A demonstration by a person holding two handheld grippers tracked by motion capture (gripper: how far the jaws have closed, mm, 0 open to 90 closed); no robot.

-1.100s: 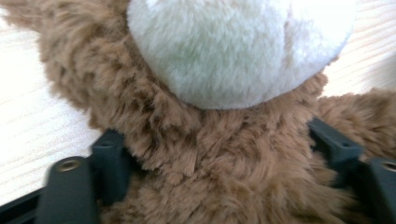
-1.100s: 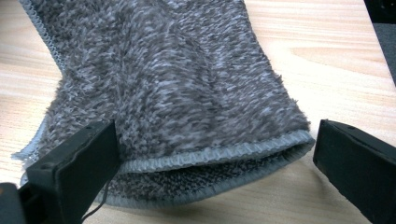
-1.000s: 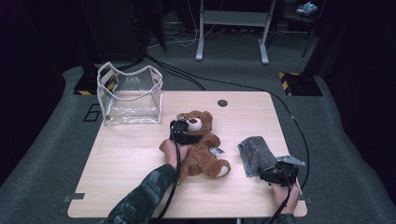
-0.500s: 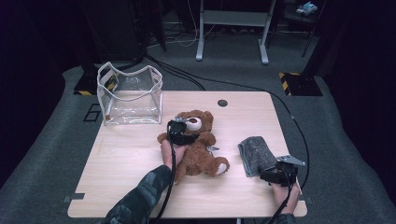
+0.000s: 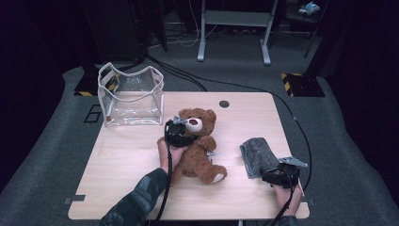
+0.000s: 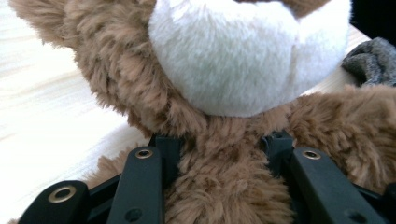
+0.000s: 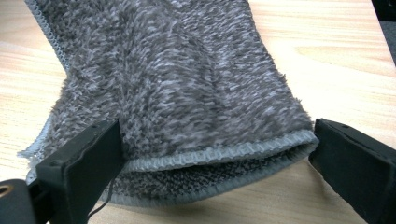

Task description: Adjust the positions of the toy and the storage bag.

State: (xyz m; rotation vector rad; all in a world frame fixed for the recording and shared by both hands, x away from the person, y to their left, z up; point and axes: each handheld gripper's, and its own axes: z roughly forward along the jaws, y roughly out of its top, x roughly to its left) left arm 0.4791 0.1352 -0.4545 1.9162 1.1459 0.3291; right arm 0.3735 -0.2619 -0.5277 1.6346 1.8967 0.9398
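Teddy bear [image 5: 197,146]: a brown plush toy with shaggy fur, a white muzzle, rounded ears and pale foot pads, lying on its back on the light wooden table [image 5: 127,155]. Its head points away from the person, toward the far edge; its legs point toward the near edge.

Left gripper [image 5: 180,134]: set at the bear's neck, just below the muzzle. In the left gripper view the teddy bear [image 6: 224,93] sits directly ahead of the gripper, the neck fur lying between the two black jaws, which have just been closing and now press into the fur on both sides. The bear is grasped at the neck.

Grey fleece cloth [image 5: 258,155]: folded, with a stitched hem, lying on the table well to the right of the bear and just ahead of the right gripper [image 5: 277,175]. In the right gripper view the cloth's [image 7: 187,93] folded hem lies between the spread jaws; the left jaw stands at the cloth's edge, the right jaw just clear of it. This gripper is released, gripping nothing.

A clear plastic bag [image 5: 131,96] stands beyond and to the left of the left gripper, apart from the bear.
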